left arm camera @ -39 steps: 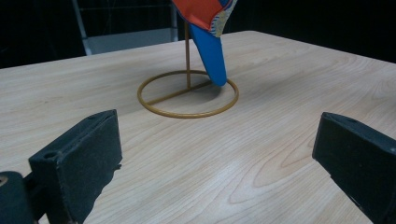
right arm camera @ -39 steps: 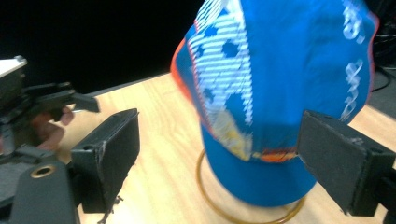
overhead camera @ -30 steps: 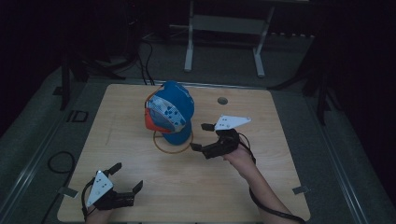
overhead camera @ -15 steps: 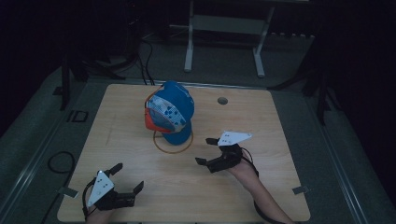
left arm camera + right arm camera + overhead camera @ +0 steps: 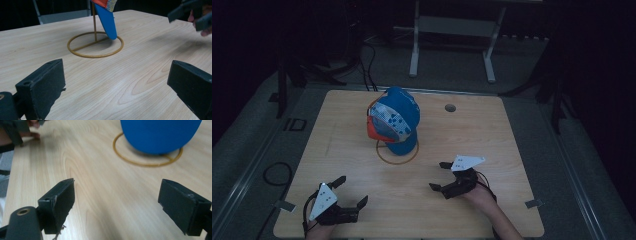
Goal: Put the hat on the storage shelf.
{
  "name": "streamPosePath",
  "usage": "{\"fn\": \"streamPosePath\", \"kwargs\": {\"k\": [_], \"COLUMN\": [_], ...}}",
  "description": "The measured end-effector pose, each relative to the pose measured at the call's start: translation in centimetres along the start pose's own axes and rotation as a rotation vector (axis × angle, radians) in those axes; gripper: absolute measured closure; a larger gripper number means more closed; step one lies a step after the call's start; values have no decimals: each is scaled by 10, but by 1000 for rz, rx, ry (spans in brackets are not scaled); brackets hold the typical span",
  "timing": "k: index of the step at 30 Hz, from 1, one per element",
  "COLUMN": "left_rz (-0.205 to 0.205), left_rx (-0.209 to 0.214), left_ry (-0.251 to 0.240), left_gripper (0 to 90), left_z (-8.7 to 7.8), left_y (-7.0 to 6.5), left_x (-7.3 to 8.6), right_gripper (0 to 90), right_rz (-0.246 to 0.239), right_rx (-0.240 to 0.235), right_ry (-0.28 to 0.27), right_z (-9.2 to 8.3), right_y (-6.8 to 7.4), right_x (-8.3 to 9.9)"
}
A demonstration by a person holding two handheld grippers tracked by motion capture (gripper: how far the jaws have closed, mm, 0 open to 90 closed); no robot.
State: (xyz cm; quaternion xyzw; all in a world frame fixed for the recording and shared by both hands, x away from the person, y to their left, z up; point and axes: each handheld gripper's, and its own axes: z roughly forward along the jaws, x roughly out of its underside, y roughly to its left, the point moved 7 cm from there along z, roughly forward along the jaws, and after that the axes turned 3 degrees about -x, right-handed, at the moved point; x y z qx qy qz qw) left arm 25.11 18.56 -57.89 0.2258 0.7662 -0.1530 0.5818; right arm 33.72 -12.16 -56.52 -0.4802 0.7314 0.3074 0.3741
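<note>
Both the left gripper [image 5: 346, 192] and right gripper [image 5: 443, 176] stand released near the table's [image 5: 512, 150] front edge; the baseball cap [image 5: 394, 120], top-heavy on its wire stand [image 5: 398, 159] mid-table, could topple if knocked.

Blue cap [image 5: 399, 117] on ring stand [image 5: 397, 156], table ctr.

Cap [image 5: 394, 119] hangs on a ring-base stand [image 5: 397, 156], roughly mid-table [image 5: 492, 130], slightly left of centre. Small hole [image 5: 450, 107] in the tabletop to the cap's right, farther back. Left gripper [image 5: 348, 191] at near-left edge, right gripper [image 5: 440, 176] near-right of the stand, both apart from it. Frame legs [image 5: 452, 45] on floor beyond far edge.
</note>
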Motion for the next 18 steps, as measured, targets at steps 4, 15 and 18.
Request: {"fn": "streamPosePath", "kwargs": {"k": [4,15,18], "left_rz": [-5,-8,-9], "left_rx": [9,18,21], "left_ry": [8,18,15], "left_gripper": [17,17,17], "left_z": [1,2,2], "left_y": [0,-1,-1], "left_x": [1,3,2], "right_gripper": [137,140,140], "right_rz": [10,26,24], "right_rx": [-1,18,25], "right_ry": [18,14,10], "right_z": [-2,-10,-9], "right_y": [2,1,1], "right_x": [14,33,33]}}
